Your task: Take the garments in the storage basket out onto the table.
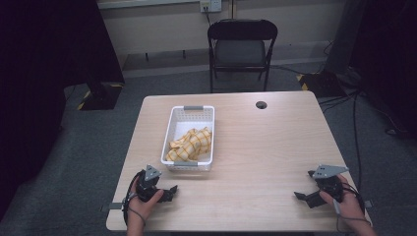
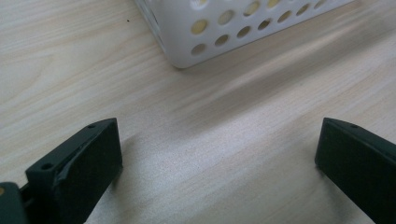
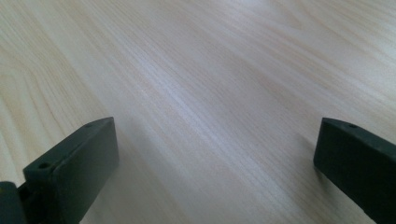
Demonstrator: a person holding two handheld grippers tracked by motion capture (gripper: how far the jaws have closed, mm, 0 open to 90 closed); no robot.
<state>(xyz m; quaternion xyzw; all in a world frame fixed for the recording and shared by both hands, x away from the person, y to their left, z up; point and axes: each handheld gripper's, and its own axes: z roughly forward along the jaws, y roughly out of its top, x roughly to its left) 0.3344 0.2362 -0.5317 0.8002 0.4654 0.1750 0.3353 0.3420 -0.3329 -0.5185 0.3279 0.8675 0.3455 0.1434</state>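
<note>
A white perforated basket [image 1: 171, 129] stands on the wooden table, left of centre, with a crumpled yellow checked cloth [image 1: 191, 144] inside it. My left gripper [image 1: 169, 191] rests low on the table near its front left edge, just in front of the basket, jaws wide apart and empty. In the left gripper view the basket's corner [image 2: 187, 42] lies a little beyond the left gripper [image 2: 219, 154], with yellow showing through its holes. My right gripper [image 1: 301, 196] sits near the front right edge, open, with bare tabletop between its jaws in the right gripper view [image 3: 217, 154].
A round cable hole [image 1: 261, 104] sits in the table's far side. A black folding chair [image 1: 241, 46] stands behind the table. Cables and dark equipment lie on the grey floor at the right. The broad middle of the table [image 1: 265, 147] is bare wood.
</note>
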